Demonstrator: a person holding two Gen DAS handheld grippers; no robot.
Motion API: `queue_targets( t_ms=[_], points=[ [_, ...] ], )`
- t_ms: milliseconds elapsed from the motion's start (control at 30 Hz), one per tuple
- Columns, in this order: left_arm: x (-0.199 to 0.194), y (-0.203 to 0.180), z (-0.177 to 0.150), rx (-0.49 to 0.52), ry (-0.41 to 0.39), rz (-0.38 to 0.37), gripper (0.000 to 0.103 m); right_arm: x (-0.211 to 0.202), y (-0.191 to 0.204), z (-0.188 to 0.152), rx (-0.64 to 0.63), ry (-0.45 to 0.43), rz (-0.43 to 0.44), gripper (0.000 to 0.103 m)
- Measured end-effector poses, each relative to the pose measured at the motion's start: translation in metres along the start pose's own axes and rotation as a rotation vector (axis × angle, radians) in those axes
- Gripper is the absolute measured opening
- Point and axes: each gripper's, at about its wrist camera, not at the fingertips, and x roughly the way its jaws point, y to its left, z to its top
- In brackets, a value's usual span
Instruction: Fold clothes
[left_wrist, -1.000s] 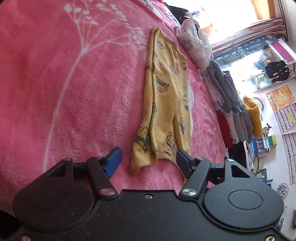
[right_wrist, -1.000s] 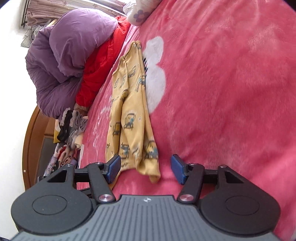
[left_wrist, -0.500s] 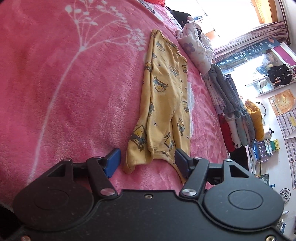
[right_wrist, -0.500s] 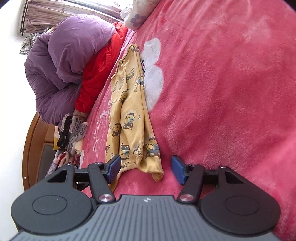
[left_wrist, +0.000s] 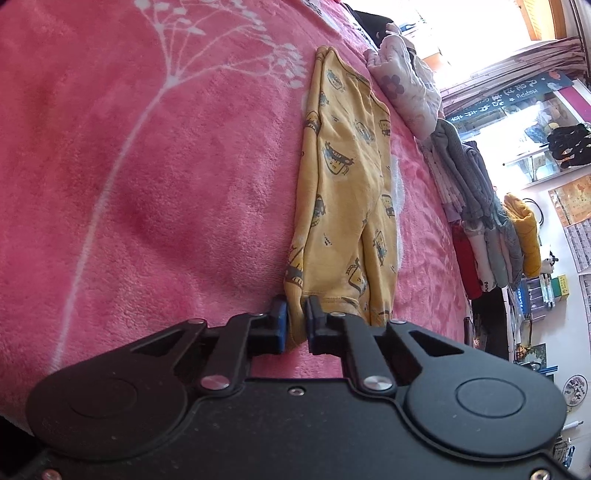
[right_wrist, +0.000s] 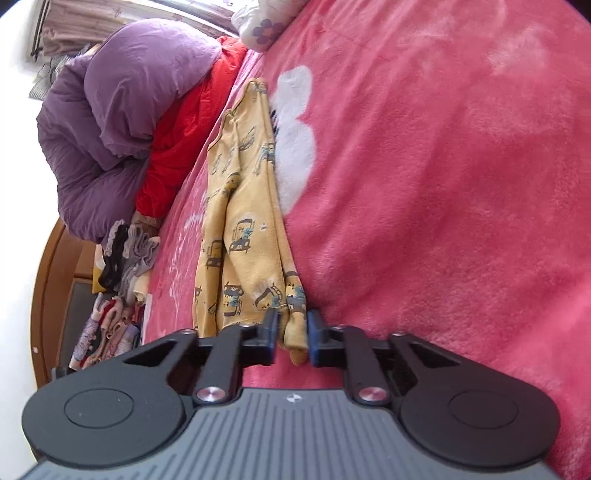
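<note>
Item: yellow printed garment (left_wrist: 347, 192), laid lengthwise on pink blanket (left_wrist: 147, 166), seized at both near corners.
Left gripper (left_wrist: 295, 325) and right gripper (right_wrist: 291, 332), jaws wide a moment ago, have just closed; each now pinches a hem corner. Grip secured; judged ready for lifting into the next fold.

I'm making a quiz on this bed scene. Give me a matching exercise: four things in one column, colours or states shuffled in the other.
Things:
1. yellow printed garment
2. blanket
3. quilt
4. left gripper

Descriptions:
A. purple, bundled up
B. pink, with a white plant pattern
C. shut on a fabric edge
D. lying long and narrow on the bed

Pairs: 1-D, 2-B, 3-A, 4-C
</note>
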Motion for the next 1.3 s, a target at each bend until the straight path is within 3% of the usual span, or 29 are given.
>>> queue_targets(
  t_ms=[167,433,800,1067,1300],
  points=[
    [-0.005,-0.008,0.005,-0.045,-0.016,-0.113,0.007,-0.003,0.0,0.003,0.033,-0.004,0.092,0.011],
    [-0.018,-0.025,0.037,-0.118,-0.134,-0.316,0.006,-0.006,0.003,0.032,0.151,-0.091,0.349,0.011],
    [0.028,-0.026,0.14,-0.214,-0.229,-0.359,0.005,0.045,0.013,0.121,0.206,-0.14,0.449,0.011],
    [0.066,-0.023,0.197,-0.23,-0.231,-0.37,0.005,0.094,0.015,0.182,0.206,-0.15,0.435,0.011],
    [0.083,-0.018,0.219,-0.219,-0.214,-0.325,0.005,0.129,0.011,0.214,0.19,-0.129,0.392,0.011]
  ],
)
